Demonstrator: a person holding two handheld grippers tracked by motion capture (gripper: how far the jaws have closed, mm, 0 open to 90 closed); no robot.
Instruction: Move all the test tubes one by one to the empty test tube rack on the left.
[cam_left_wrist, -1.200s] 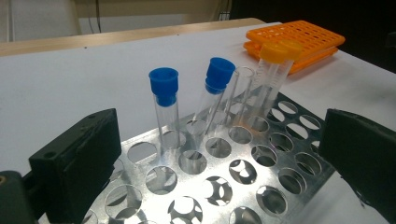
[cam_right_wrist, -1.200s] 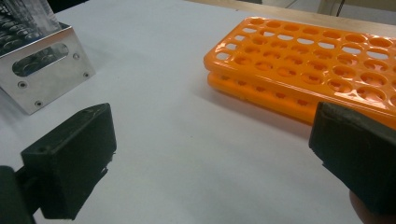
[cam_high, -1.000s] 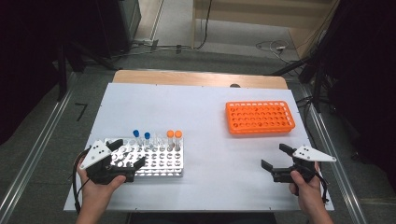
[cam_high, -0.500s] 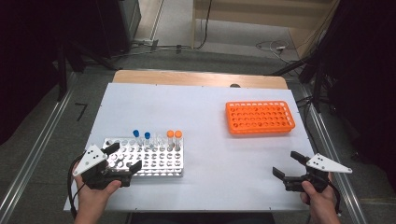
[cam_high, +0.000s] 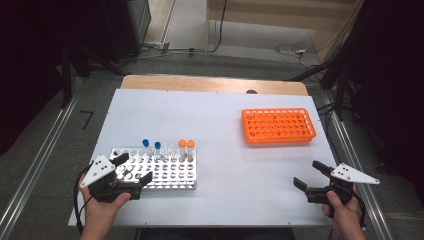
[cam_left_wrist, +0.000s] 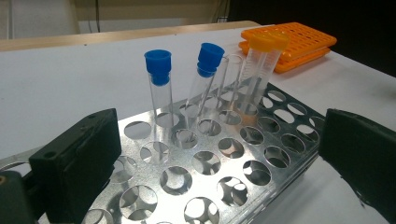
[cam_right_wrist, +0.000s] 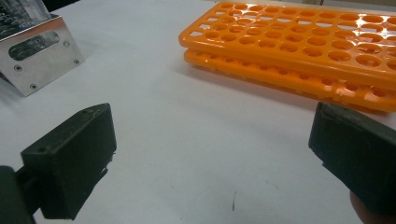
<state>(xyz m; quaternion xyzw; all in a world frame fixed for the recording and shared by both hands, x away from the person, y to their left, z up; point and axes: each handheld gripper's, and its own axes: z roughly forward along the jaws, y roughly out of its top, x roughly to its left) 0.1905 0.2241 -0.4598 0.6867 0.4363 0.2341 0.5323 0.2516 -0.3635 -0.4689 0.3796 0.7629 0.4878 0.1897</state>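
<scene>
- Left gripper hovered with jaws apart and empty over the metal rack near the desk's front-left corner, seemingly lined up for the capped tubes at the rack's far edge.
- Right gripper waited spread, empty, near the front-right corner.
- Orange rack sat near the right edge, tubeless, likely the destination.
</scene>
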